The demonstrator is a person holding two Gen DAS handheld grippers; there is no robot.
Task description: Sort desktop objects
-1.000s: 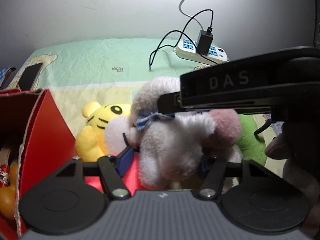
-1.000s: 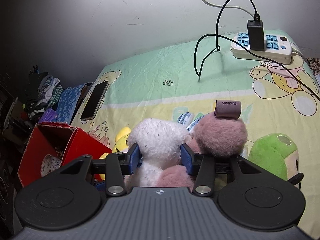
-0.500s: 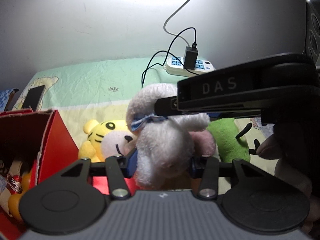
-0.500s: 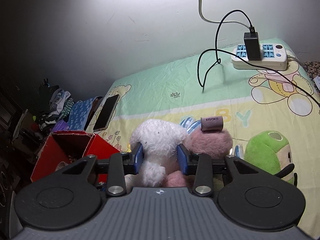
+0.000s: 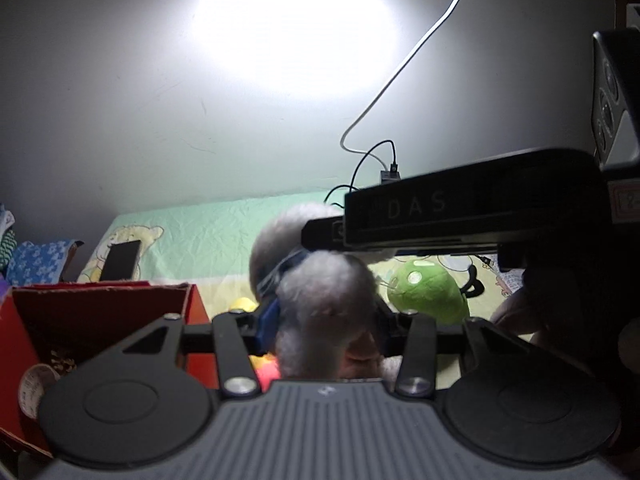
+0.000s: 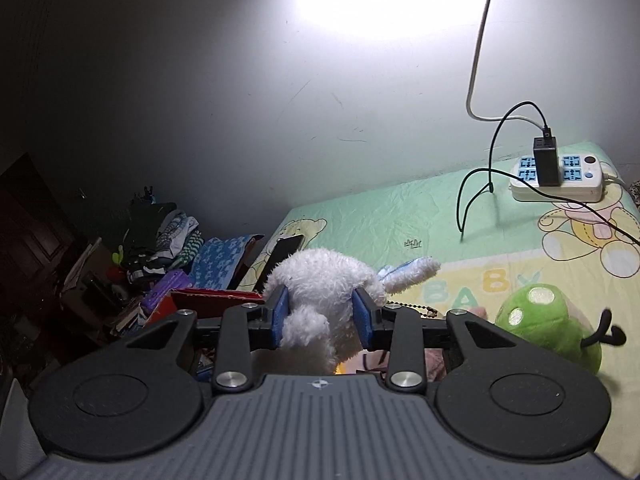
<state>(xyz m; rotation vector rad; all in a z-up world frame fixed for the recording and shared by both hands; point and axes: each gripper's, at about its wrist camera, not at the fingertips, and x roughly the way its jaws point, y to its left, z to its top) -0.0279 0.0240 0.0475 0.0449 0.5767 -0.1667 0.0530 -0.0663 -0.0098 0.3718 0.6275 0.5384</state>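
Both the left gripper (image 5: 322, 320) and the right gripper (image 6: 320, 316), its jaws closing, clamped 1 fluffy white plush rabbit (image 6: 320, 284) above the cartoon-print bed sheet (image 6: 400, 216), beside an open red cardboard box (image 5: 100, 312).

The red box (image 5: 100, 320) sits open at 9 o'clock, its top free to reach. At 3 o'clock the green toy (image 6: 548, 320) lies in the way. At 1 o'clock the power strip (image 6: 560, 184) and its black cables (image 6: 472, 200) block the far corner. The sheet (image 6: 380, 224) at 12 o'clock is bare.
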